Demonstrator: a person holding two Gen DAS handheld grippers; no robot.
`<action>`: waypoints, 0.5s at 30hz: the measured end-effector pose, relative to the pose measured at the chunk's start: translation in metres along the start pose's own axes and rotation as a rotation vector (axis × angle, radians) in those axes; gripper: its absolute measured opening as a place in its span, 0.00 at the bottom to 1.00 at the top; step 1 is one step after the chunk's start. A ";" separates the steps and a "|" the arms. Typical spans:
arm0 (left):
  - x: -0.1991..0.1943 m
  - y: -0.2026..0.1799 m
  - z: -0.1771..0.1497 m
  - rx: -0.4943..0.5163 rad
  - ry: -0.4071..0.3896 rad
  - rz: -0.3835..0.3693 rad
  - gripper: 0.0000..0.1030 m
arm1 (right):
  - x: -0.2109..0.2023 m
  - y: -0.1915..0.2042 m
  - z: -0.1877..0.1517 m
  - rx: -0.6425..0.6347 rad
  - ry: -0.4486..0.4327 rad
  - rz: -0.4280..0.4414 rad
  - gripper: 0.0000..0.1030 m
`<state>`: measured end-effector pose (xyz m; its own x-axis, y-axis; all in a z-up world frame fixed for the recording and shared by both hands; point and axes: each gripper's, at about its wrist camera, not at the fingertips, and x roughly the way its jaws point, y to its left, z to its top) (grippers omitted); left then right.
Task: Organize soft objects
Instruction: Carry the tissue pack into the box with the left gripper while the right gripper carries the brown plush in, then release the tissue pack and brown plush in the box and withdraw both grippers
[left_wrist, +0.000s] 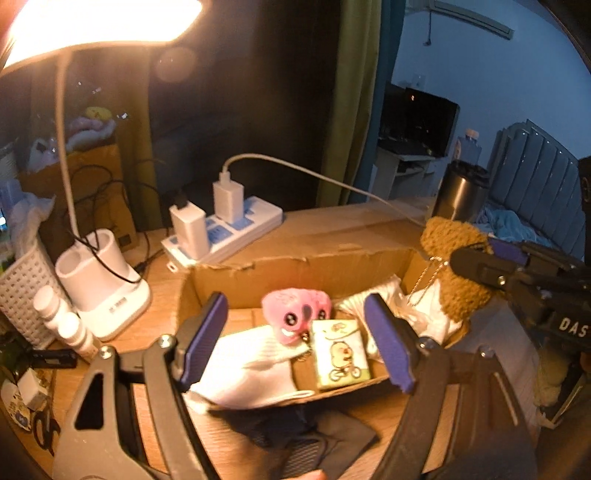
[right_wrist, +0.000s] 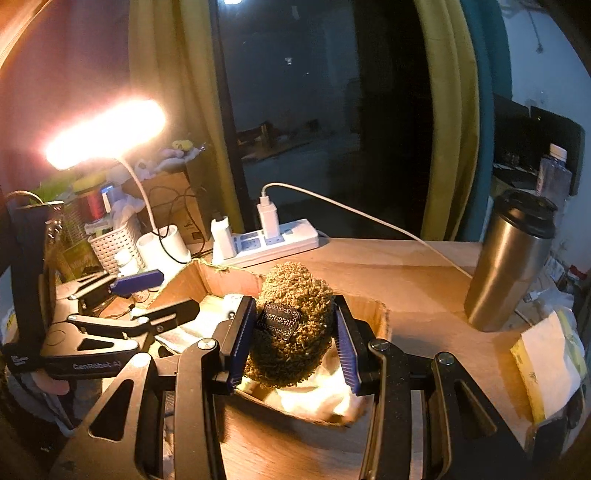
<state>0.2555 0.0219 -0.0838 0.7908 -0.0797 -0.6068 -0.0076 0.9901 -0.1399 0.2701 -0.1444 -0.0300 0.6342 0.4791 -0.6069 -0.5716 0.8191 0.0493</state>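
Progress looking far along: cardboard box (left_wrist: 295, 269) already holding white socks (left_wrist: 255, 365), pink plush keychain (left_wrist: 291, 317), duck-print packet (left_wrist: 341, 352). Right gripper (right_wrist: 291, 332) is clamping brown fuzzy plush (right_wrist: 295, 325) over the box's right end. Left gripper (left_wrist: 295, 343) is hovering wide open, empty. Dark cloth (left_wrist: 314, 439) is lying outside the near wall. Free room is looking tight.

In the right wrist view the lower part of the brown plush toy (right_wrist: 291, 328) is hidden between the jaws, and its black label (right_wrist: 277, 318) has text too small to read. The dark cloth (left_wrist: 306, 439) on the counter (left_wrist: 258, 243) is blurred and cut off by the bottom edge of the left wrist view.
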 end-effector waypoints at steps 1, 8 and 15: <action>-0.002 0.002 0.001 0.003 -0.008 0.001 0.75 | 0.003 0.004 0.002 -0.006 0.003 0.001 0.42; -0.013 0.023 0.002 -0.012 -0.047 0.016 0.75 | 0.027 0.017 0.005 -0.011 0.023 0.001 0.43; -0.010 0.041 -0.005 -0.043 -0.035 0.033 0.75 | 0.054 0.015 0.001 0.015 0.060 0.001 0.57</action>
<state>0.2442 0.0622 -0.0876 0.8106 -0.0420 -0.5841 -0.0598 0.9863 -0.1540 0.2960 -0.1056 -0.0610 0.6010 0.4600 -0.6536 -0.5639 0.8236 0.0611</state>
